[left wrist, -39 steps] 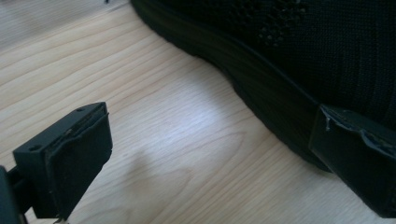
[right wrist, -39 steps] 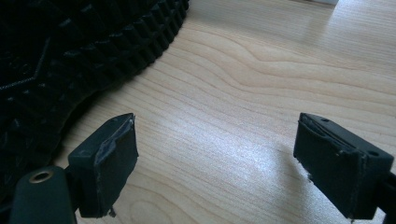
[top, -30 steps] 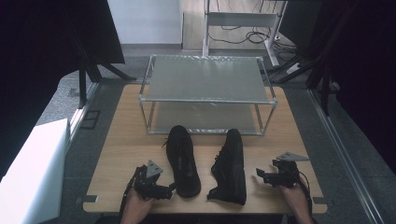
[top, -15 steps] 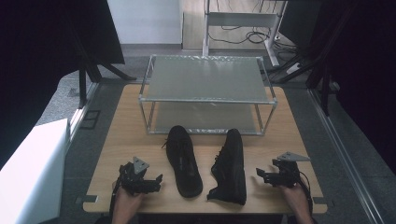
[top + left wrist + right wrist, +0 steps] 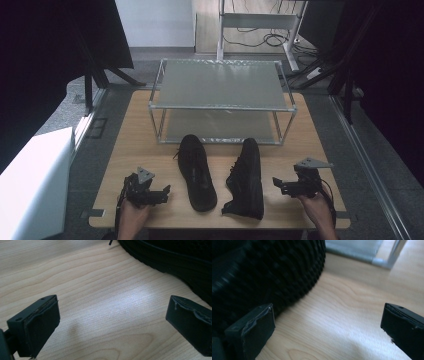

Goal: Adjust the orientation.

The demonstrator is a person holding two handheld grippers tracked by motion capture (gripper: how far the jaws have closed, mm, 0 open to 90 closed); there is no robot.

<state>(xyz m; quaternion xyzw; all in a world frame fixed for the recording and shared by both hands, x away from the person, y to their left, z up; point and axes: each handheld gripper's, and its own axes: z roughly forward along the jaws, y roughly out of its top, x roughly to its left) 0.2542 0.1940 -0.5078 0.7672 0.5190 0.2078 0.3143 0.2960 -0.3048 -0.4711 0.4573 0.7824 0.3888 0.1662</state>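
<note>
my left gripper [image 5: 161,192] and right gripper [image 5: 278,185] flanked the black shoes [image 5: 197,170], jaws spread, the right's just widened, ready to lift them toward the rack [image 5: 220,107].

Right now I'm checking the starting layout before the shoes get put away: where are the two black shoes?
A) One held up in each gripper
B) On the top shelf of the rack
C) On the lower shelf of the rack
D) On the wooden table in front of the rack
D: both shoes, the left shoe and the right shoe, lie on the table in front of the rack, whose shelves are bare.
</note>
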